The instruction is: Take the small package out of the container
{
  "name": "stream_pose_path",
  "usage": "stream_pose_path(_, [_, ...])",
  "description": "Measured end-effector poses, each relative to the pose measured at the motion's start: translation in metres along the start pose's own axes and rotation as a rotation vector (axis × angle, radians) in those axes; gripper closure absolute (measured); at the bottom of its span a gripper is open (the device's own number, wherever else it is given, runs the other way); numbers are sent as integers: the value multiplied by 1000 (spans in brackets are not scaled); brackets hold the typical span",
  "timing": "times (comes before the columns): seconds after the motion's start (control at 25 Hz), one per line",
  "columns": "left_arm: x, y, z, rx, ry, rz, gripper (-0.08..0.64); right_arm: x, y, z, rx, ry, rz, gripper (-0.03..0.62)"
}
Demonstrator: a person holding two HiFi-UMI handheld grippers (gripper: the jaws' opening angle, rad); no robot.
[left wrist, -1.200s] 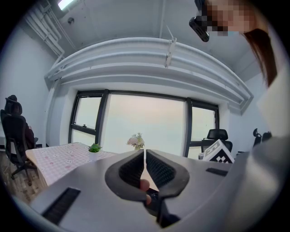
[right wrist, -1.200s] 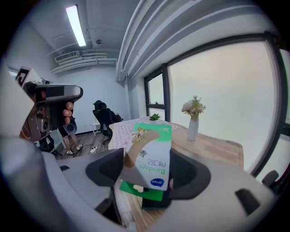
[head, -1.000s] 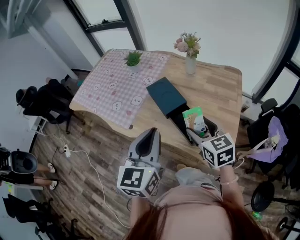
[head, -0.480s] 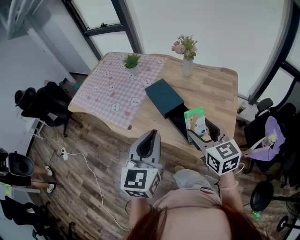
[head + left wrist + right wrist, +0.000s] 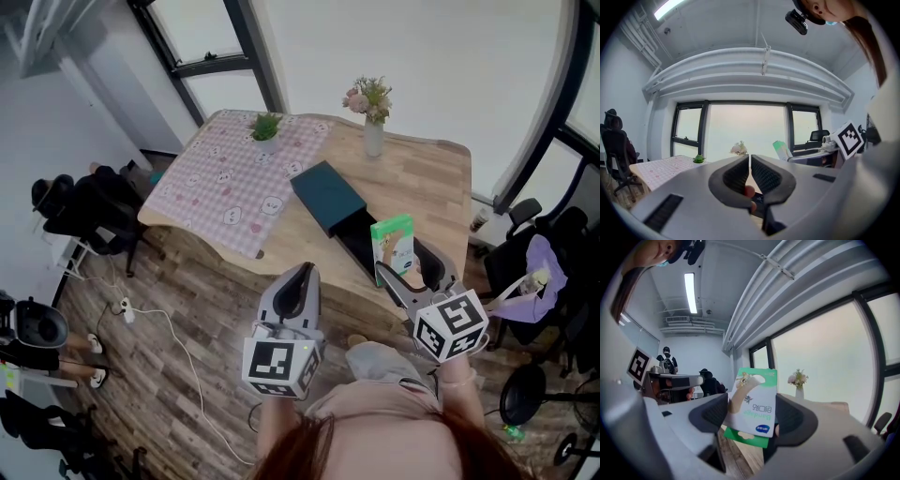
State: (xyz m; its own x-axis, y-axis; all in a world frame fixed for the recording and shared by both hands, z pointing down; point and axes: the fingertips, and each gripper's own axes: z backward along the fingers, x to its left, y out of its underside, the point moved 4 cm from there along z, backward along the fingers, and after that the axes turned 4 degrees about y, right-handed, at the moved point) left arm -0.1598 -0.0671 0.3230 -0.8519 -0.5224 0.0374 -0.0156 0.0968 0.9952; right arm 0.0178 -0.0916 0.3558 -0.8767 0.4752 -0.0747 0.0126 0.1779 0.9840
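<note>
My right gripper (image 5: 406, 272) is shut on a small green and white package (image 5: 394, 244), held upright above the open black container (image 5: 354, 246) near the table's front edge. In the right gripper view the package (image 5: 752, 406) fills the gap between the jaws of the right gripper (image 5: 751, 417), its top sticking up past them. A dark teal lid (image 5: 327, 194) lies just behind the container. My left gripper (image 5: 298, 279) hangs in front of the table over the floor, apart from the container. In its own view the left gripper (image 5: 750, 161) has its jaws shut with nothing between them.
A wooden table (image 5: 422, 178) carries a pink checked cloth (image 5: 225, 183), a small green plant (image 5: 266, 126) and a vase of flowers (image 5: 373, 114). An office chair with purple cloth (image 5: 536, 274) stands at the right. A white cable (image 5: 178, 328) runs over the floor.
The right gripper has risen with the package, which now stands higher above the container. The left gripper has shifted only slightly.
</note>
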Motion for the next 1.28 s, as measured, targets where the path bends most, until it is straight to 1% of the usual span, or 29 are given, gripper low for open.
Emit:
stream_pose_path(0.36, [-9,-4,19,-26,-14,-11,541,15,-13,24,-75,-6,32,276])
stream_pose_path(0.68, [-26,-14,30,-54,8,-22,541,22,-26,45,-149,-10,39,276])
stream_pose_path(1.04, [-47,-22,51,-78,12,-48,541,41,-37,73,-204,-15,56,276])
stream_pose_path(1.28, [-61,-24,74,-95,4,-37,541,54,-43,98,-238,-8,58,276])
